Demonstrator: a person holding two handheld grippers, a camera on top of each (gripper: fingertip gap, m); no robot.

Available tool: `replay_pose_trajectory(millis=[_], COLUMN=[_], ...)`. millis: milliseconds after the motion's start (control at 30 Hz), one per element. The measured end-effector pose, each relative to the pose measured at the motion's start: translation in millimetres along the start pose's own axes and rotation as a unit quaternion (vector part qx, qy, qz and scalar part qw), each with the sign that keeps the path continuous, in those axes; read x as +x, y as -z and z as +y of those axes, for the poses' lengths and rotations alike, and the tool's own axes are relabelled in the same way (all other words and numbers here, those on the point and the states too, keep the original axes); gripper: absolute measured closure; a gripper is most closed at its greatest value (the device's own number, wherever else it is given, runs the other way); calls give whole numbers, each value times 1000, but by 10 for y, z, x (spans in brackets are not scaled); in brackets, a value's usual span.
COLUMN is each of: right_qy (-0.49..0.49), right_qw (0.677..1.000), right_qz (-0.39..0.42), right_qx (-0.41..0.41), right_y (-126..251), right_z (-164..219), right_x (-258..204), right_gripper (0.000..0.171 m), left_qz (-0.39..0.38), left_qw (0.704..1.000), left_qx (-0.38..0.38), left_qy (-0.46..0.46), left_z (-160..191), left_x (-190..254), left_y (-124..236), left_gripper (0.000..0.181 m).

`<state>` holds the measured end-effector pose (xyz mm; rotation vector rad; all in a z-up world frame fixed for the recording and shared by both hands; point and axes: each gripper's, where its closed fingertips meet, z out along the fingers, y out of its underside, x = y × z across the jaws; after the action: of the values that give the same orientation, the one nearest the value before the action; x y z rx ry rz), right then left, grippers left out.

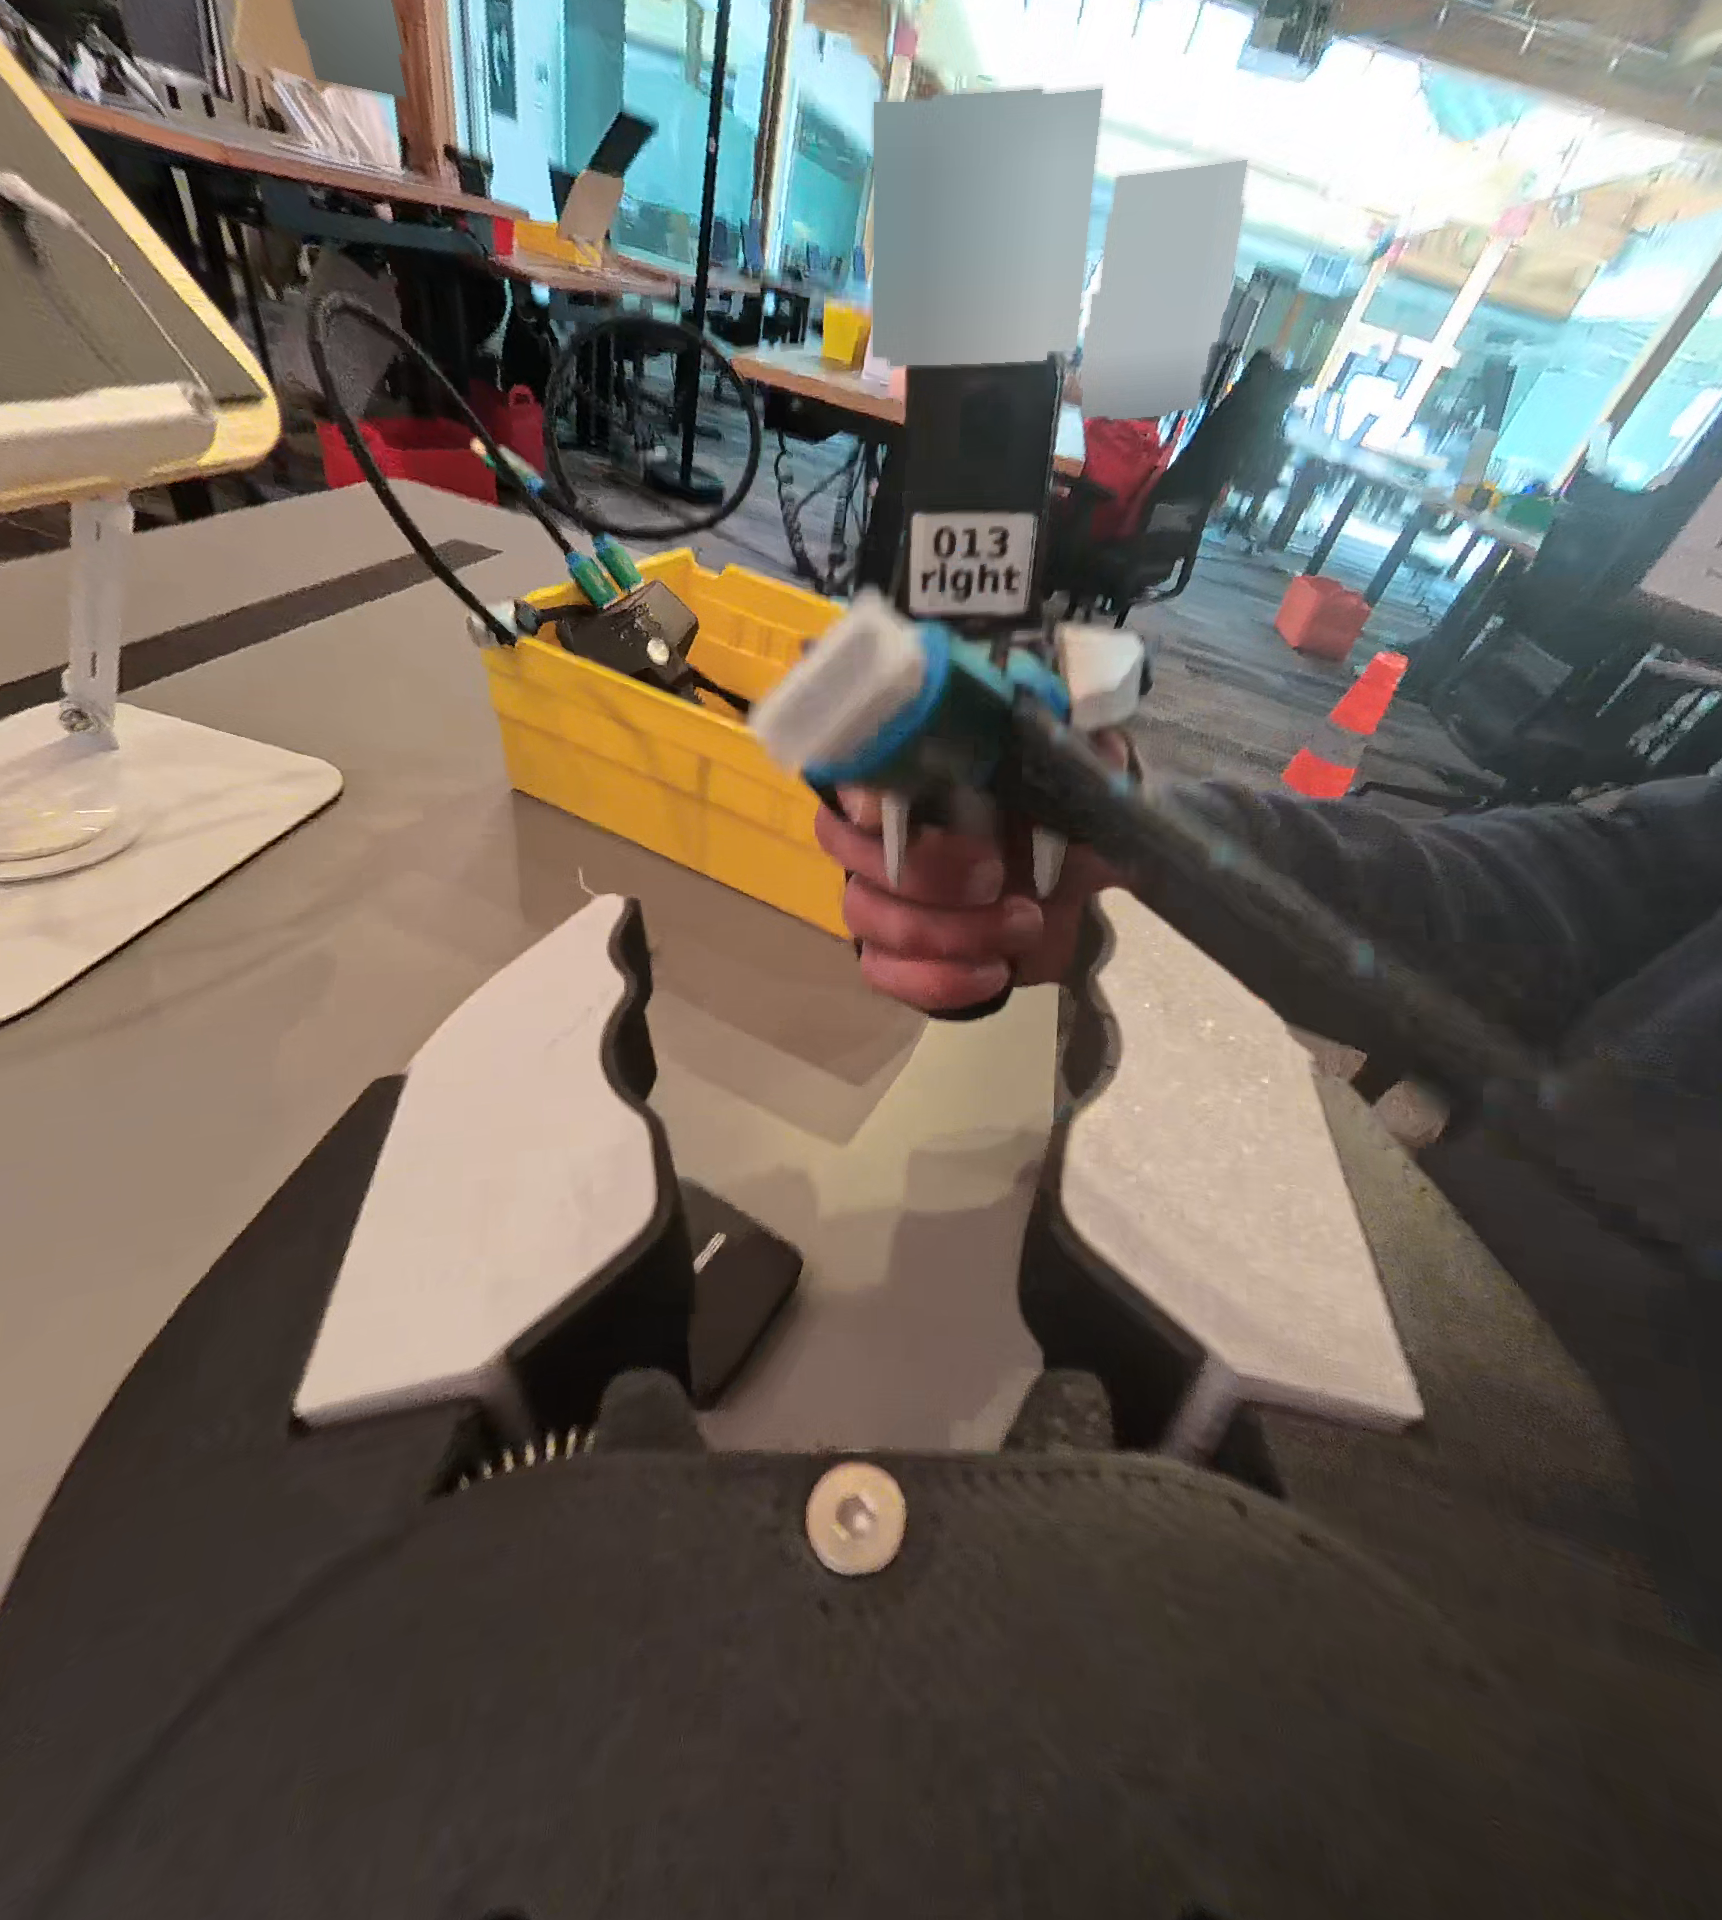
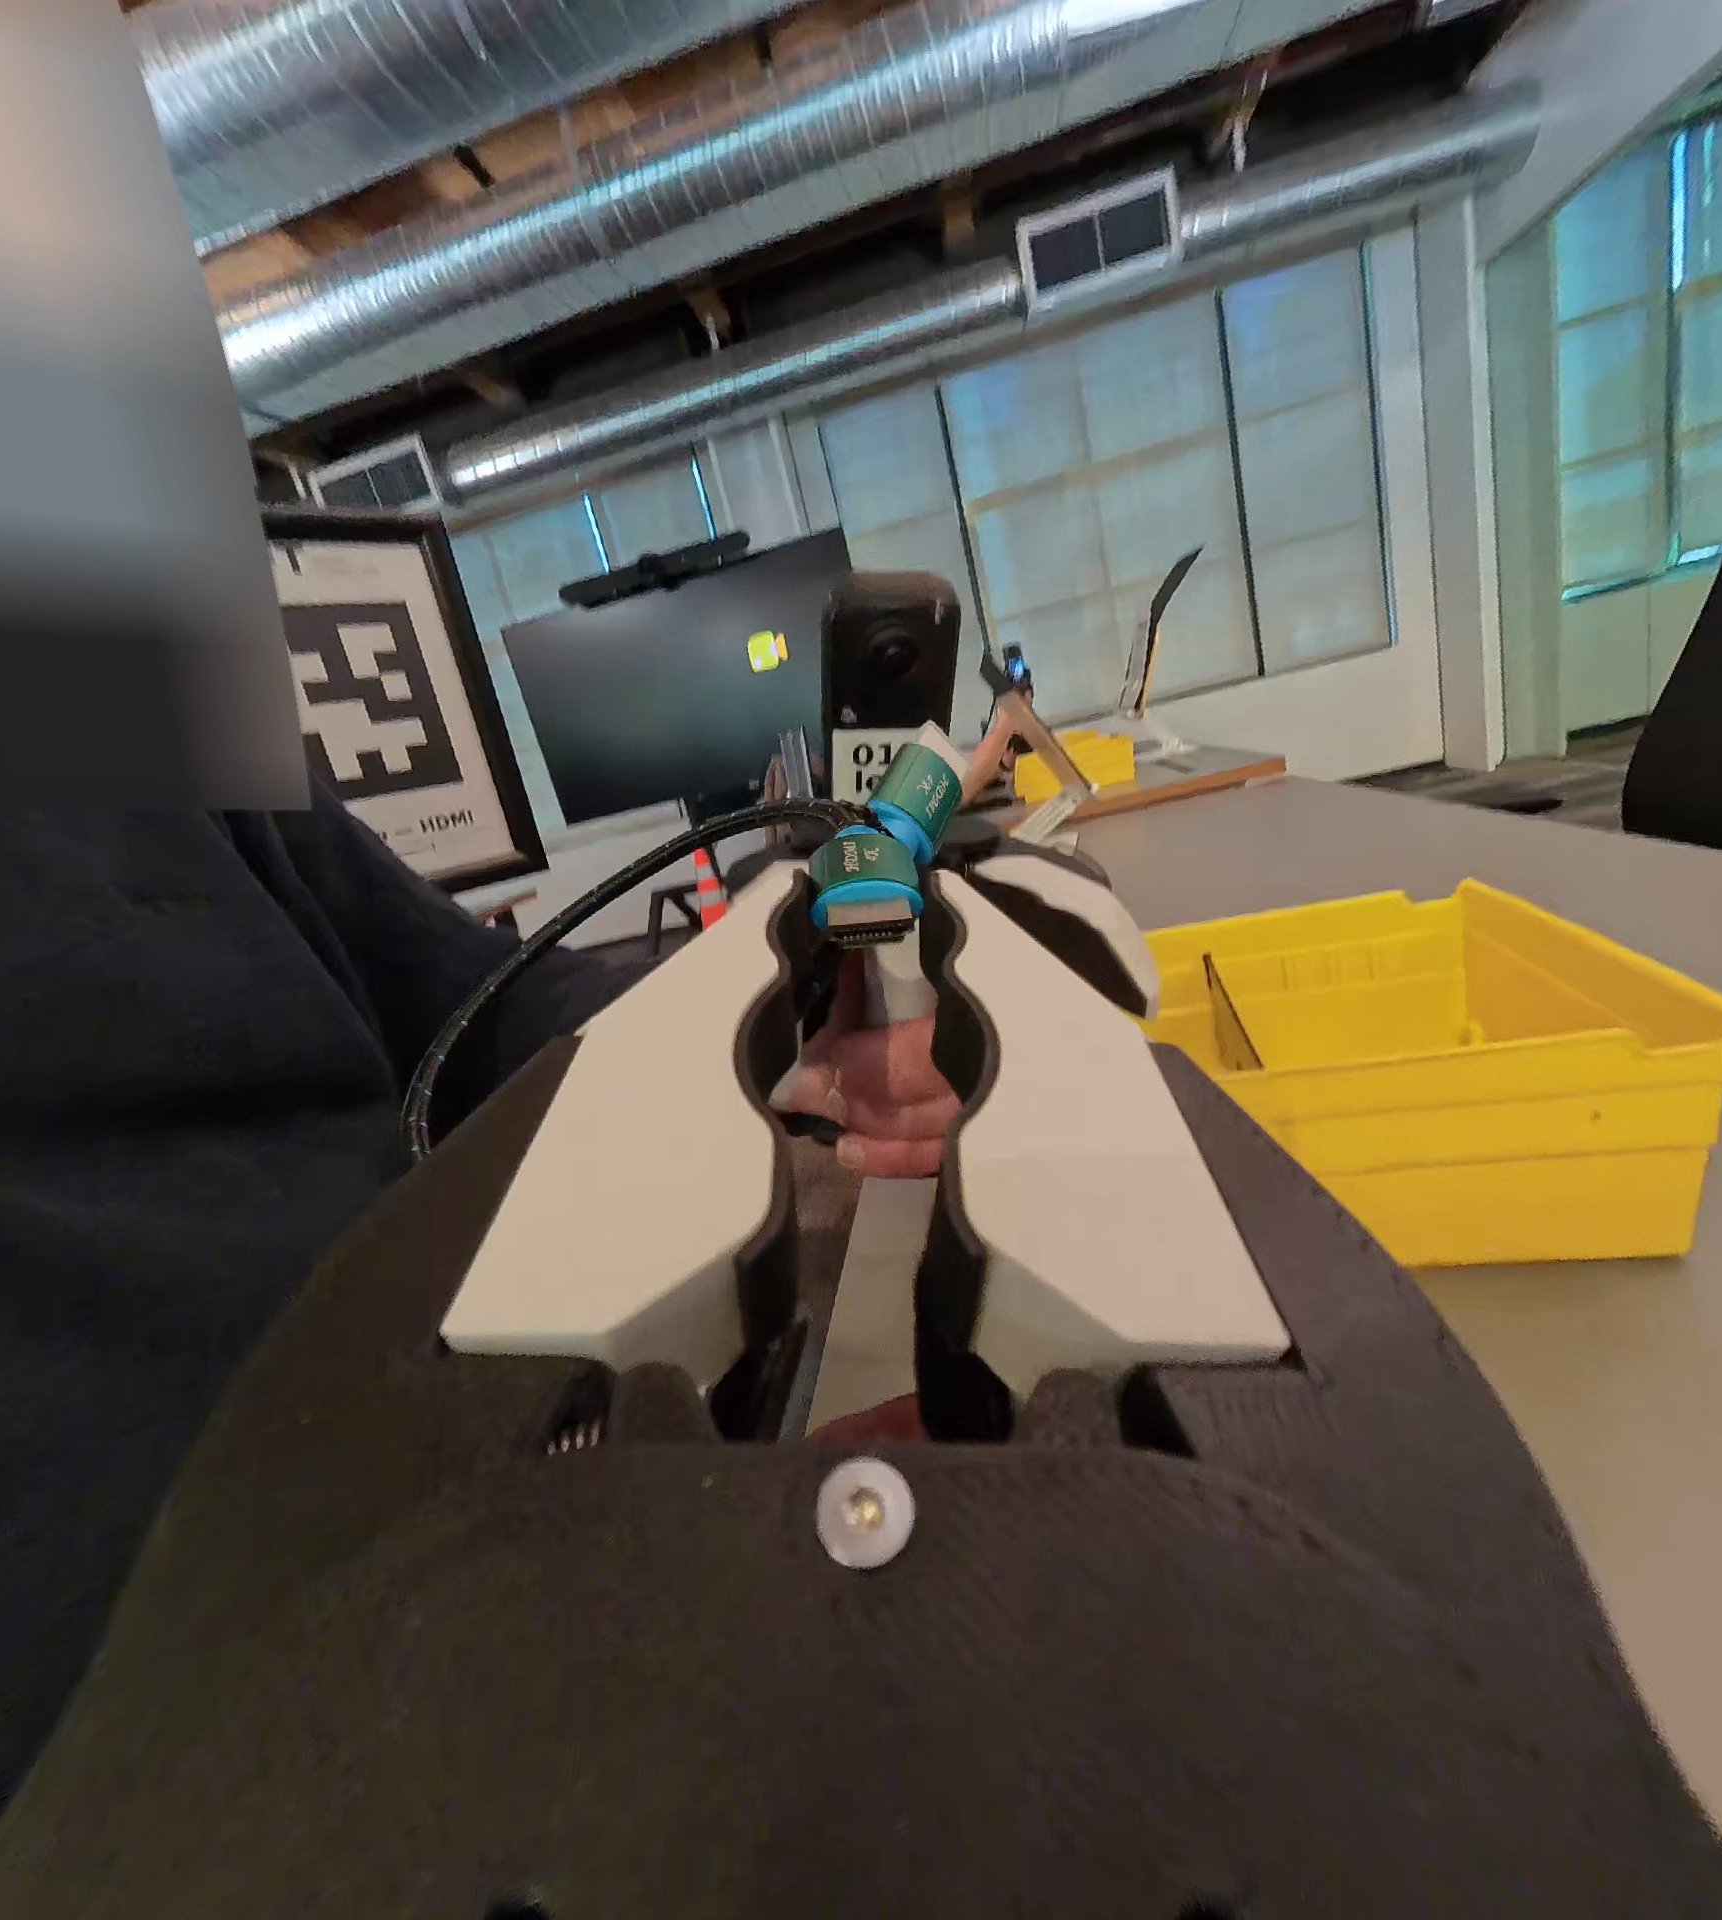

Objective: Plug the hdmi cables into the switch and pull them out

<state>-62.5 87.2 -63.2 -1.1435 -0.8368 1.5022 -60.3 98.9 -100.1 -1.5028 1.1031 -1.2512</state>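
Note:
The black HDMI switch (image 1: 628, 629) lies in the left end of a yellow bin (image 1: 670, 769), with two green plugs (image 1: 599, 569) and black cables (image 1: 389, 468) in it. My left gripper (image 1: 867, 935) is open and empty above the grey table, jaws wide apart. My right gripper (image 2: 867, 914) is shut on a black braided HDMI cable (image 2: 545, 945) just behind its teal plug (image 2: 862, 894). The cable's other teal plug (image 2: 924, 795), white-capped, sticks up behind it. In the left wrist view the right gripper (image 1: 1002, 686) faces me, held by a hand, with the capped plug (image 1: 836, 691) foremost.
A white stand with a tilted panel (image 1: 88, 665) sits on the table (image 1: 213, 1143) at the left. The yellow bin (image 2: 1459, 1091) is right of the right gripper; the switch does not show there. The left gripper's camera (image 2: 888, 655) is straight ahead. A dark sleeve (image 2: 109, 1091) is at the left.

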Motion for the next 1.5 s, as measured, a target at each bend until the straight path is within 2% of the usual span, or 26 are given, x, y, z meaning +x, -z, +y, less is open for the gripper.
replay_pose_trajectory(millis=[67,167,200,267,367,600,767,933,1000,1067,1200,1500], right_qy=[-2,-10,-8,-7,2,6,-1,-16,-21,-24,-25,-46], right_qw=[999,998,997,997,996,994,991,985,983,982,984,980], right_qz=[3,8,12,13,18,11,0,-11,-19,-20,-16,-12], right_qx=[-33,-63,-73,-79,-92,-104,-132,-170,-180,-186,-178,-195], right_y=[-46,-83,-88,-81,-55,1,43,15,1,-3,25,30], right_z=[131,252,281,294,314,305,361,502,550,567,499,526], right_x=[11,39,51,55,59,41,10,-31,-55,-63,-61,-45], right_gripper=[152,153,153,153,153,153,153,153,154,154,154,155], left_qz=[17,19,26,26,32,42,48,69,76,81,63,56], left_qw=[999,994,994,995,996,998,998,995,995,995,997,997], left_qx=[41,101,105,92,81,37,37,75,64,50,36,21], left_qy=[11,26,31,17,18,-4,-17,-9,-16,-24,-26,-39], left_z=[-72,-236,-242,-193,-159,-68,-69,-157,-122,-62,-10,36], left_x=[61,56,70,83,100,137,173,238,279,306,234,229], left_y=[-10,63,66,55,44,71,70,72,35,-5,9,35], left_gripper=[106,120,124,144,150,151,153,130,127,140,150,155])
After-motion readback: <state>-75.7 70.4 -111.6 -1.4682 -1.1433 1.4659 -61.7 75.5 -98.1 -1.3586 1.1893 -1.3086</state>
